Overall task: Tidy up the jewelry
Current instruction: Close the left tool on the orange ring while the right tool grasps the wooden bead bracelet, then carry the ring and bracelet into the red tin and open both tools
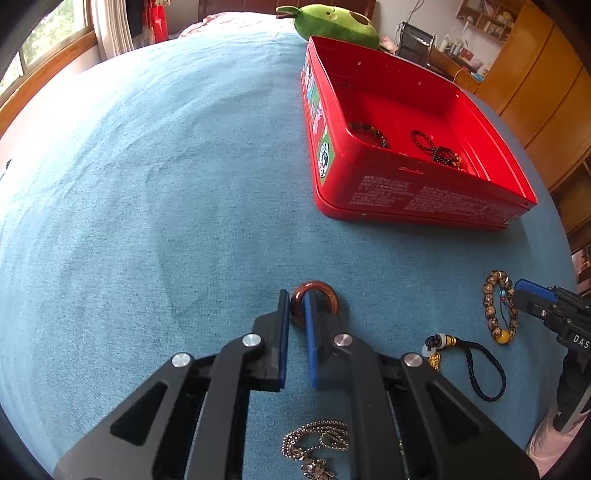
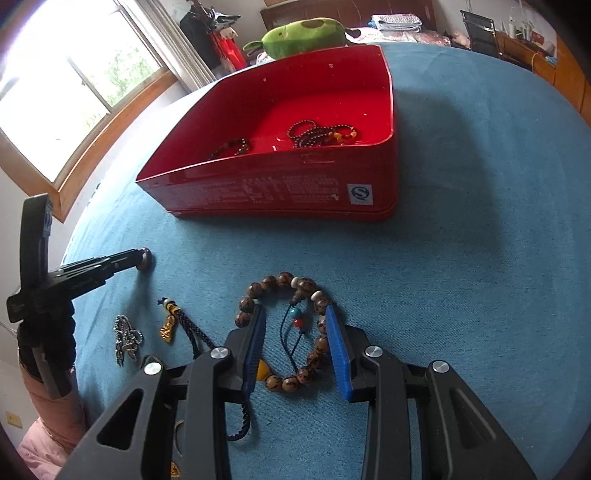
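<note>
A red tin box (image 1: 421, 201) (image 2: 273, 192) on the blue cloth holds several dark bead bracelets (image 1: 439, 147) (image 2: 317, 133). My left gripper (image 1: 296, 295) has its jaws narrowed around one side of a reddish-brown ring (image 1: 327, 290), one finger passing through its hole; the ring rests on the cloth. It shows in the right wrist view (image 2: 144, 258) at the left gripper's tip. My right gripper (image 2: 295, 312) is open and straddles a brown bead bracelet (image 2: 284, 280) (image 1: 496, 308) with a yellow bead and blue cord, lying flat.
A dark braided cord with gold charm (image 1: 476, 365) (image 2: 173, 317) and a silver chain necklace (image 1: 314, 443) (image 2: 125, 338) lie on the cloth near me. A green plush toy (image 1: 332, 20) (image 2: 303, 37) sits behind the box. The cloth's edge is to the right.
</note>
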Action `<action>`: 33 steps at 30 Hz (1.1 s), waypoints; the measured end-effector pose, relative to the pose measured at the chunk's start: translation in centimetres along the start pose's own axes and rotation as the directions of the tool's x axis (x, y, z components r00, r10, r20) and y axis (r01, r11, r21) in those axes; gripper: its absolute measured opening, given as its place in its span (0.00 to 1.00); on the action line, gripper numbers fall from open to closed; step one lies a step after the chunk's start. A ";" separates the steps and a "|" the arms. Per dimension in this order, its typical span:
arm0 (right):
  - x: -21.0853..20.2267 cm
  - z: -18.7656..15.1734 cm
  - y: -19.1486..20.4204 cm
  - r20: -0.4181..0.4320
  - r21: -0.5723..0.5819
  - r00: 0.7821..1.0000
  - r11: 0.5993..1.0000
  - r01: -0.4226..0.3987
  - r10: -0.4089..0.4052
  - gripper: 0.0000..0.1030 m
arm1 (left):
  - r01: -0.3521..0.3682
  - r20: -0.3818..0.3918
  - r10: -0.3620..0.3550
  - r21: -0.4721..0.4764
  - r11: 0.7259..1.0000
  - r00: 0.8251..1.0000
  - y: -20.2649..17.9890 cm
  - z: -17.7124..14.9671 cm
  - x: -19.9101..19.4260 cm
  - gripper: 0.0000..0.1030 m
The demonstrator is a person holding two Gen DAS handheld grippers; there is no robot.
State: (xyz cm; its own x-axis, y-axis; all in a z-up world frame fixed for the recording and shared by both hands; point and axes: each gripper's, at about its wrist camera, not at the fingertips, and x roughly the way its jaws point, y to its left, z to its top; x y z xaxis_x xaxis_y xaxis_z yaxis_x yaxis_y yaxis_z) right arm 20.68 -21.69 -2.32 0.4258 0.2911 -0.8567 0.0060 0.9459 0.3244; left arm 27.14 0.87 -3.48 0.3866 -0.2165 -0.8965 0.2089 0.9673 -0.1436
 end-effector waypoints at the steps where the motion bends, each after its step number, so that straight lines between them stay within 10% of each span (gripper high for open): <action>1: 0.1 0.0 -0.1 -0.005 0.006 1.000 1.000 0.007 -0.007 0.33 | 0.002 -0.001 -0.001 0.001 1.000 1.000 0.0 0.0 0.0 0.07; 7: 1.2 -0.1 0.4 -0.014 -0.042 0.998 0.998 0.056 -0.056 0.32 | -0.020 -0.005 0.020 0.021 1.000 1.000 -0.8 0.4 1.0 0.11; 12: 1.6 -0.3 0.6 -0.007 -0.060 0.999 0.997 0.042 -0.043 0.11 | -0.033 0.006 0.033 0.036 0.999 0.999 -1.2 0.4 1.1 0.10; 33: -6.2 0.0 -0.3 0.158 -0.032 0.976 0.989 -0.146 0.149 0.11 | 0.066 0.128 -0.068 0.020 0.998 0.989 -1.6 0.3 -3.9 0.06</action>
State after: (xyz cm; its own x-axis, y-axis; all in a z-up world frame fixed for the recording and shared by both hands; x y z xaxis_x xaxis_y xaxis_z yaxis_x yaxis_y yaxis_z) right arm 18.06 -23.78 2.95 0.5598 0.4026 -0.7243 -0.0851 0.8974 0.4330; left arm 25.56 0.18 0.36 0.4832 -0.2973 -0.8235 0.2520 0.9480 -0.1943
